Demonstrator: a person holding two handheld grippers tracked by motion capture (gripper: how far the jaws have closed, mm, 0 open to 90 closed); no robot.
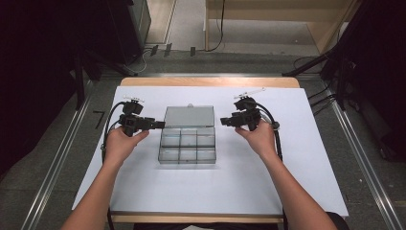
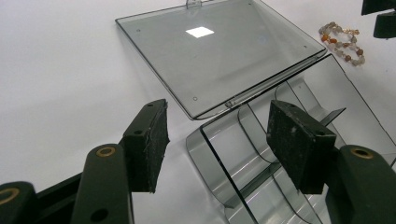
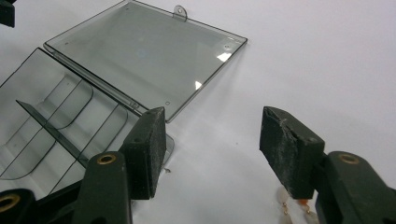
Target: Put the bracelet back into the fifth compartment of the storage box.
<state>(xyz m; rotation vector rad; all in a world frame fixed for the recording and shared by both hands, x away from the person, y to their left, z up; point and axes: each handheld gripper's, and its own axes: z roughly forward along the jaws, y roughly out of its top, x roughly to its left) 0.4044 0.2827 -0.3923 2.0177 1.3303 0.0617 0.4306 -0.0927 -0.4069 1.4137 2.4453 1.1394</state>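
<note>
High view: the clear box (image 1: pixel 187 143) sits mid-table, lid (image 1: pixel 189 116) flat open behind it. Left gripper (image 1: pixel 154 124) hovers at the box's left edge, jaws wide apart, nothing between them. Right gripper (image 1: pixel 226 121) hangs just right of the box, jaws apart too, a bracelet (image 2: pixel 341 43) lying on the table beneath it.

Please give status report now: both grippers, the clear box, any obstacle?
Left gripper open, right gripper open, both empty. Clear box lid open, compartments empty. Bead bracelet beside box, nothing blocking.
</note>
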